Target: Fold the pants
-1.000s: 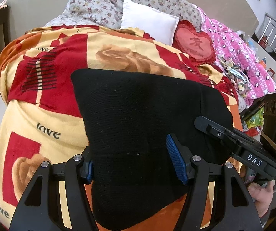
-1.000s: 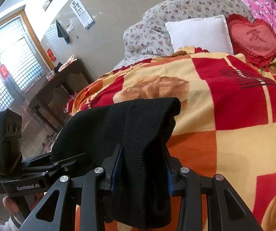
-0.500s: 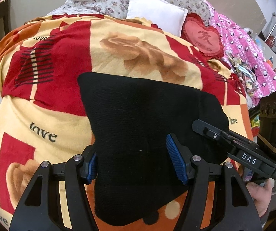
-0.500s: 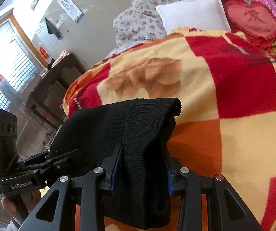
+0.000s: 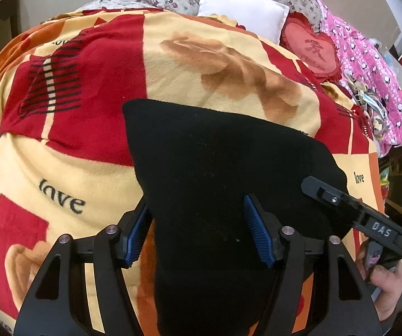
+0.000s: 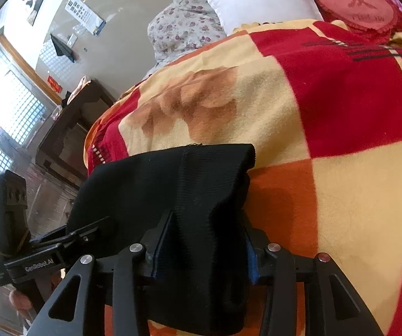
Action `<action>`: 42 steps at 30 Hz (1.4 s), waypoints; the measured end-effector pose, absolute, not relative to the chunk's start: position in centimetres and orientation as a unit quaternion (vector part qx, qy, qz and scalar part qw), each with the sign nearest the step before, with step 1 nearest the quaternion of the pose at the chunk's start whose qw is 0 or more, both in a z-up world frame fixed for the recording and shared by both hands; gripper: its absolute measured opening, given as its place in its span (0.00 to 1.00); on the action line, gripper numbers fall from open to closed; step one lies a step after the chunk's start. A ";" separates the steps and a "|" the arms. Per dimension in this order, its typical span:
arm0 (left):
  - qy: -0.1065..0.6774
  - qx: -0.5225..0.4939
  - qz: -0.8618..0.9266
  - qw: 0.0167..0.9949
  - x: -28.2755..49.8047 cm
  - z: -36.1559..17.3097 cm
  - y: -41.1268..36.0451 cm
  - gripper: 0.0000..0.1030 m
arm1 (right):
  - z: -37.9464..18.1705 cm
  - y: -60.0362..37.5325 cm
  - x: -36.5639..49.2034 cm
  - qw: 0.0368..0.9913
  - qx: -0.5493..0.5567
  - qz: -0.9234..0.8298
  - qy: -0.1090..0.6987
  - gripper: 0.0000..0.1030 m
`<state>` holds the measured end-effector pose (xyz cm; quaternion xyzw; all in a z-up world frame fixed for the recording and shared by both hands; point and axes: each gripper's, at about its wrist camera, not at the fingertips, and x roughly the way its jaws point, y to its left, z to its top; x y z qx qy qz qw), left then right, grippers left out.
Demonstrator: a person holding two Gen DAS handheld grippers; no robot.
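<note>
The black pants (image 5: 223,173) hang between the two claws above the blanket (image 5: 69,173) on the bed, their far edge lying on or just over the blanket near its rose print. The left claw (image 5: 198,229) has the cloth running between its blue pads (image 5: 257,235); the jaws stand fairly wide with a thick bunch of fabric filling the gap, so it looks clamped on the pants. The right claw (image 6: 203,254) is likewise closed on a gathered ribbed part of the pants (image 6: 173,193), which drapes over and below the fingers.

The main risk is uneven laying. If one claw drops or moves forward sooner than the other, the far edge would land skewed and the fold would come out crooked. The bunched grip at each claw could also leave ridges in the cloth once let go, since the knit is thick and soft. A loose hold on the left side might let the fabric slide out under its own weight. The fleecy blanket may drag at the knit and wrinkle the lower layer.
</note>
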<state>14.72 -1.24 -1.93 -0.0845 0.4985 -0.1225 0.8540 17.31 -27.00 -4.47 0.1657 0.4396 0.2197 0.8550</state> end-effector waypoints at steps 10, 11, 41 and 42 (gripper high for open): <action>0.498 -0.106 -0.106 0.854 13.8 -0.8 -0.1 0.68 | 0.0 -27.6 14.1 0.897 0.121 0.175 0.388 0.41; 0.493 -0.104 -0.101 0.858 13.6 -0.4 0.0 0.68 | 0.5 -27.5 13.7 0.899 0.117 0.182 0.382 0.41; 0.444 -0.039 -0.042 0.894 10.7 1.1 -1.8 0.69 | 1.0 -23.4 11.2 0.916 0.028 0.168 0.363 0.44; 0.440 -0.034 -0.040 0.897 10.3 1.3 -1.9 0.69 | 1.2 -23.4 10.7 0.917 0.030 0.166 0.360 0.44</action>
